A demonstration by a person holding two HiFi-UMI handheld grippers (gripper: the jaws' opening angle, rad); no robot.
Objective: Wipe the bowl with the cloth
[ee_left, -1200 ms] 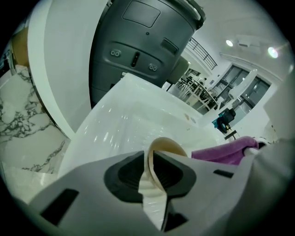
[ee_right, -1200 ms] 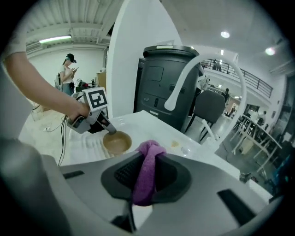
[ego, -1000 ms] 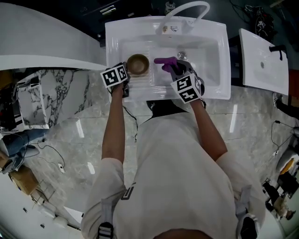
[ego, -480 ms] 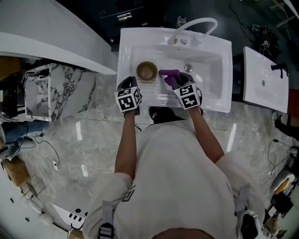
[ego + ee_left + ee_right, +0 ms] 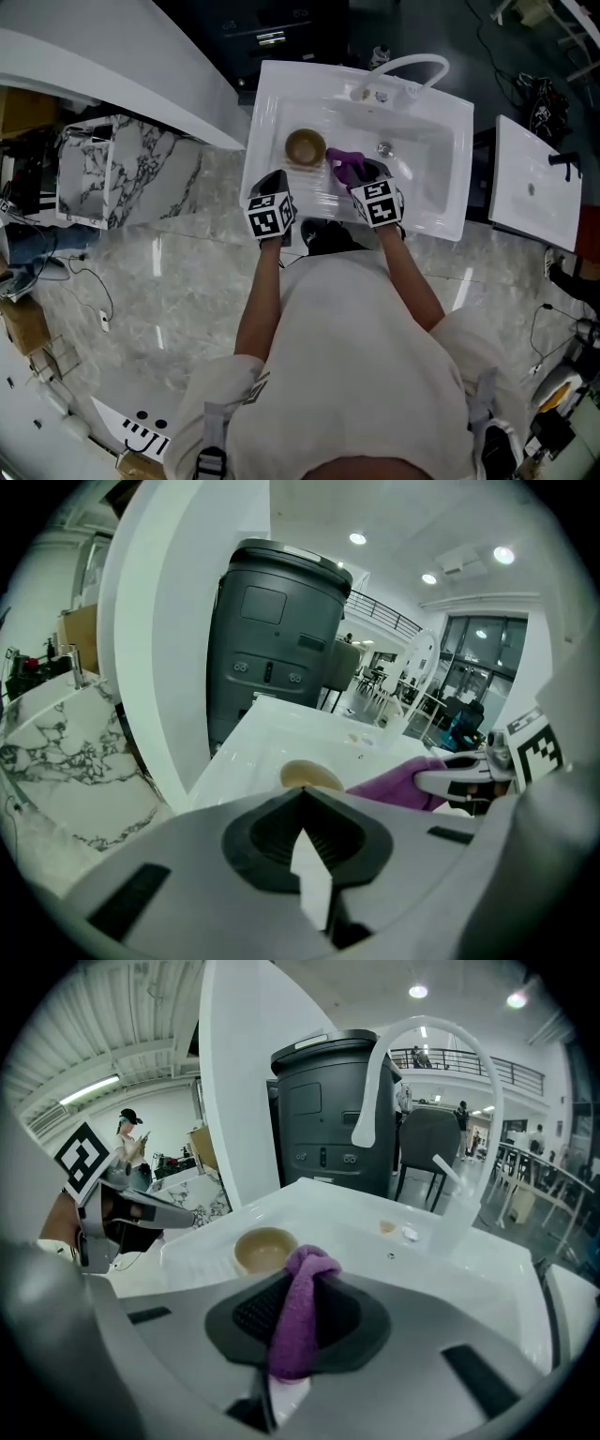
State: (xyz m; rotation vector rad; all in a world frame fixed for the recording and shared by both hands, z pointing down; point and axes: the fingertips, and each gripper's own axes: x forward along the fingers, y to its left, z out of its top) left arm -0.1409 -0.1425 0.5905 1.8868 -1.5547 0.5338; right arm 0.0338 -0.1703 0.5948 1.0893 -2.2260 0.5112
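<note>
Nearest, the left gripper [image 5: 303, 799] has its jaws pressed together. They have just been closing, and nothing is between them. It hangs at the near left edge of the sink [image 5: 272, 103], short of the bowl and holding nothing.

The right gripper [image 5: 302, 1283] is pinching the purple cloth [image 5: 292, 1335]. A bunched fold runs up between the pads and pokes out past the tips as a small knot. From the head view the cloth is over the basin, just right of the bowl, and the two look apart rather than touching.

A little further in, the bowl [image 5: 264, 1249] stands upright on the left part of the basin, with neither gripper on it. Its inside is a pale brown. From here I cannot tell whether that is dirt or simply its colour.

Behind it the white tap [image 5: 427, 1030] arches over the back of the sink, and a dark grey bin [image 5: 337, 1110] stands beyond that.

So the first step looks done: the cloth is picked up and carried close. The wiping itself does not appear to have begun. What likely remains is to steady the bowl, perhaps with the free left gripper, bring the cloth down into it and rub round the inside and the rim.
</note>
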